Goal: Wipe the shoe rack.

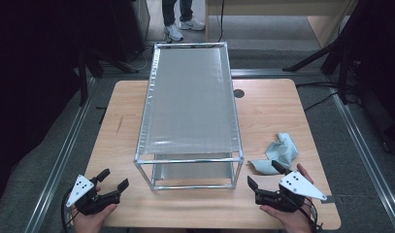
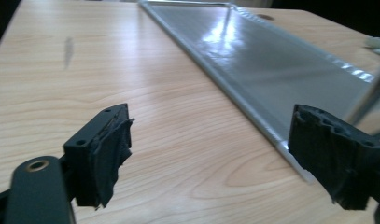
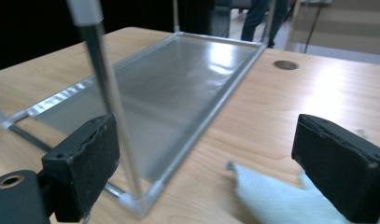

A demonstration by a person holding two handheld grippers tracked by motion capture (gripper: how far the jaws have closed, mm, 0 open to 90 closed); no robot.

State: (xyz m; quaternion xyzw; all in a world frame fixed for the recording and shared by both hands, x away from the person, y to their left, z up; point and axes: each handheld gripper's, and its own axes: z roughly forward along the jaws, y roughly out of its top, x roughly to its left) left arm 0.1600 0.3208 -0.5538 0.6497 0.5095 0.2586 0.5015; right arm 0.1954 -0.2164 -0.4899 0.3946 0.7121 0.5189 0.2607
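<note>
Both claws, left (image 1: 110, 182) and right (image 1: 264, 178), stood wide and empty at lower frame. Rack (image 1: 190, 104) apparently released; next, right likely takes cloth (image 1: 278, 153).

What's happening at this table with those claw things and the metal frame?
A person sits at a wooden table with a claw in each hand. The left claw and the right claw are both open and hold nothing. They flank the near end of a box-shaped metal frame with silvery sheets across its top and bottom. A crumpled pale cloth lies beside the frame, just ahead of the right claw.
</note>
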